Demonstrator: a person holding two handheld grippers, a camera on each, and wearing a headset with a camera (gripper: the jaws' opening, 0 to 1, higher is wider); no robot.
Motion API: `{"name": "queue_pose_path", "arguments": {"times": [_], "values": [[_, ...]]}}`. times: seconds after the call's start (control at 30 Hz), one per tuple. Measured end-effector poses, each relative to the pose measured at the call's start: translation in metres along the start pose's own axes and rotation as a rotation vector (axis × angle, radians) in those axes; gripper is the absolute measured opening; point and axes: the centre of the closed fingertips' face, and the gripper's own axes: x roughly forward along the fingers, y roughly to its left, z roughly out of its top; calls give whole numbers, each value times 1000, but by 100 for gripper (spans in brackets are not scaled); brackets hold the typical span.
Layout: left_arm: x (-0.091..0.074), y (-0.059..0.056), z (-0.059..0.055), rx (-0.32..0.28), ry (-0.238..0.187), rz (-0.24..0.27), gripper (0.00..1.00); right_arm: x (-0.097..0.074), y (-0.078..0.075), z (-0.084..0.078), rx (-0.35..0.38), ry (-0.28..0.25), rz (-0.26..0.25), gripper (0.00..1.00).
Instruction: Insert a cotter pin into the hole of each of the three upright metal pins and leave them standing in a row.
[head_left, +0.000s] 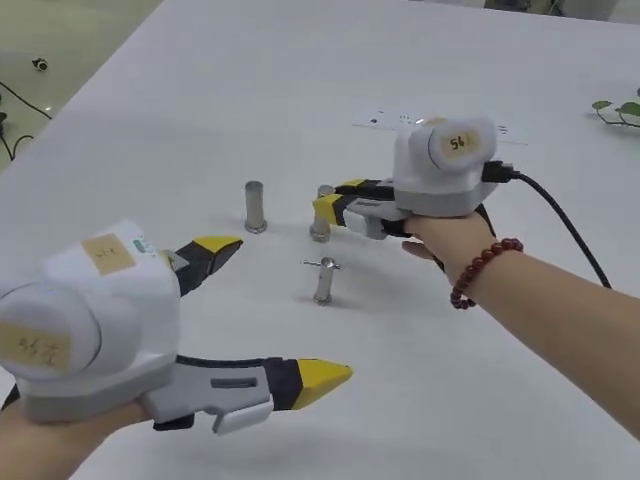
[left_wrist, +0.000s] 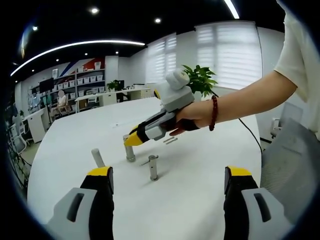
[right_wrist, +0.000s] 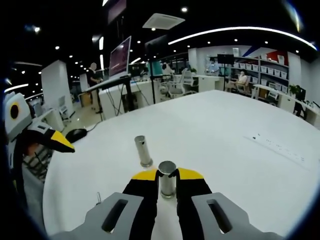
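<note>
Between its closed jaws, right gripper (right_wrist: 167, 175) pinches the middle metal pin (right_wrist: 167, 187); left gripper (left_wrist: 169, 174) hangs wide, empty. Of three upright pins, the nearest pin (head_left: 323, 282) carries one cotter pin (head_left: 321, 265) (set crosswise); far pin (head_left: 255, 207) bare. One done, two left.

A broad white tabletop (head_left: 200, 90) is stretching away, and a flat white strip (head_left: 385, 121) with small dark marks is lying near its far edge. A leafy green plant (left_wrist: 200, 80) is standing past the tabletop's end, beside windows where pale blinds (left_wrist: 235, 50) are hanging. Shelves (left_wrist: 85, 80) are carrying rows of bins along one wall, a dark monitor (right_wrist: 120, 55) is sitting up on a stand, and long ceiling lights (left_wrist: 75, 46) are glowing overhead.
</note>
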Motion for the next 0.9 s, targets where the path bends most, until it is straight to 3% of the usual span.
{"name": "queue_pose_path", "arguments": {"times": [0.2,0.63,0.9], "values": [[0,0,3,-14,-4,2,91,-15,-2,-6,-8,8,-11,13],[-3,-7,8,1,-4,4,90,-62,8,-19,-25,29,-32,13],[-6,-9,11,9,-7,8,89,-82,28,-29,-18,35,-28,13]]}}
